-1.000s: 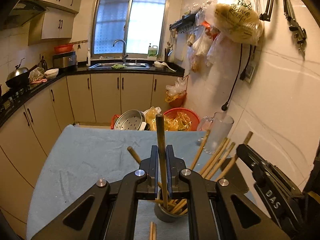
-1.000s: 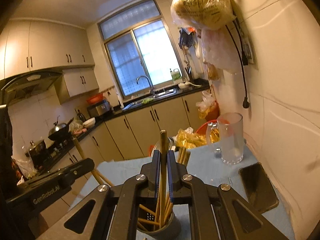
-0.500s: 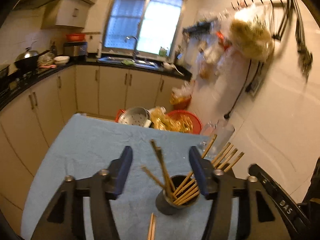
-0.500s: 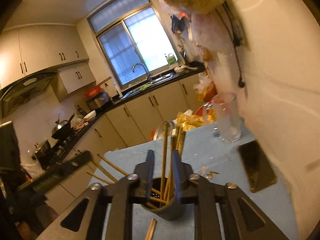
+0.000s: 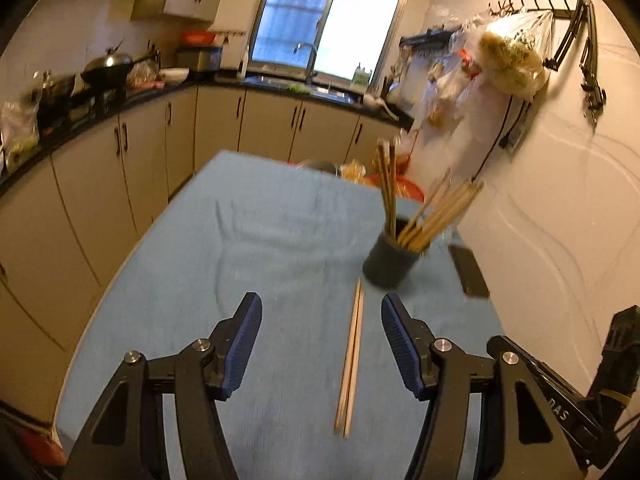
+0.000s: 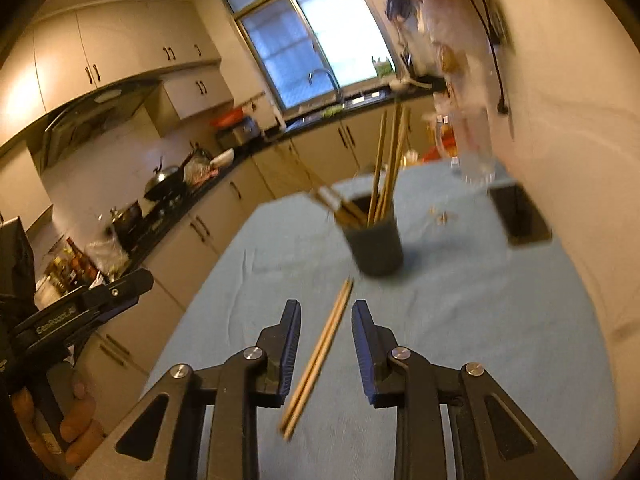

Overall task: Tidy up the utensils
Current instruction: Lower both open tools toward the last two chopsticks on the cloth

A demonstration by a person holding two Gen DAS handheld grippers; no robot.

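Observation:
A dark cup-shaped holder (image 5: 390, 260) (image 6: 378, 248) full of wooden chopsticks (image 5: 432, 216) stands on the blue-clothed table (image 5: 260, 240). One loose pair of chopsticks (image 5: 352, 356) (image 6: 320, 354) lies flat on the cloth in front of it. My left gripper (image 5: 320, 300) is open, well back from the holder, and the loose pair shows between its wide jaws, untouched. My right gripper (image 6: 326, 306) hovers over the same pair; its jaws are opening and the pads do not press on anything.
A black phone (image 5: 468, 272) (image 6: 520, 216) lies on the cloth by the right wall, with a glass jug (image 6: 472, 152) behind it. Kitchen cabinets run along the left and far sides. A hand (image 6: 76, 420) holds the left gripper's body at the lower left.
Both grippers let go of the chopsticks they held over the holder, opened, and pulled back and down. The holder now sits farther ahead and the loose pair lies between the jaws.

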